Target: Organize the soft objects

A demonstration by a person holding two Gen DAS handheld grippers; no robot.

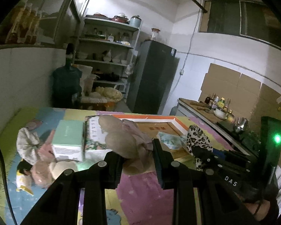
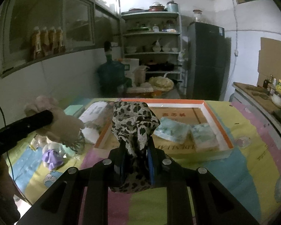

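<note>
Both loads are limp and light, so neither will slip under its own weight, but both will sag and swing. The left gripper (image 1: 136, 155) is clamped on a beige plush toy (image 1: 119, 136), pinching it low so that the padded bulk stands up beyond the jaws. That hold looks sound (stuffing compresses and springs back); a grip on a thin ear or frill would be less sure. The right gripper (image 2: 135, 159) is nearly closed on a leopard-print cloth (image 2: 134, 120), bunched between the blue pads, with loose folds rising ahead of the jaws and a tail hanging beneath.

Both grippers point forward and somewhat downward over the surface (image 2: 252, 150), the left one to the left of the right and close by. Just ahead of the right gripper lies an orange-rimmed tray (image 2: 213, 120) holding two pale blue packs (image 2: 170, 129). Left of and below the left gripper lie more soft toys (image 1: 41, 165) and a mint box (image 1: 68, 140), apparently still to be sorted.
</note>
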